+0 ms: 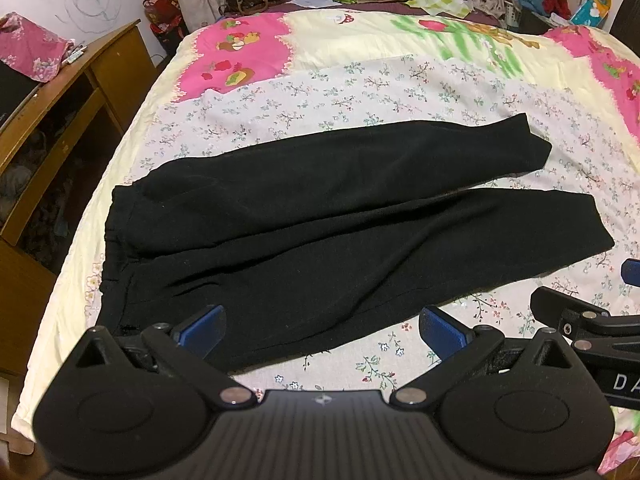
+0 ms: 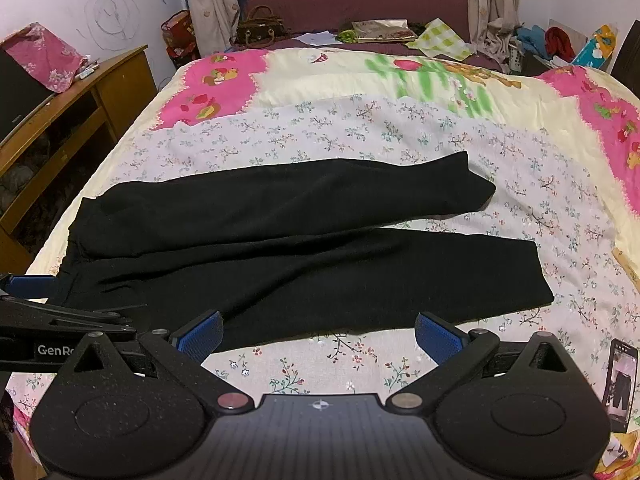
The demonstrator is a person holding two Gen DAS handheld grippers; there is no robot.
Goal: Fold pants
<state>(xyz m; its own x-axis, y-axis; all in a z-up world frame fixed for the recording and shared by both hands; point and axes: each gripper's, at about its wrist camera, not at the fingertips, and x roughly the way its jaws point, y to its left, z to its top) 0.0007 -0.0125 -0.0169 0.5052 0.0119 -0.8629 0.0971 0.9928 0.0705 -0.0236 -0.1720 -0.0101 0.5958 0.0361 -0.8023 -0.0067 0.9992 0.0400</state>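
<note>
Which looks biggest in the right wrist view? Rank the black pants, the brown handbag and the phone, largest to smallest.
1. black pants, by far.
2 and 3. brown handbag and phone look about alike; the phone is much nearer the camera, so I won't rank them.

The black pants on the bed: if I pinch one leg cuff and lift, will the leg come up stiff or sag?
The black pants lie flat with soft creases, so a lifted leg will probably sag and drape. The matte, thick-looking cloth should not slip from the fingers. Dragging it may bunch the floral sheet.
</note>
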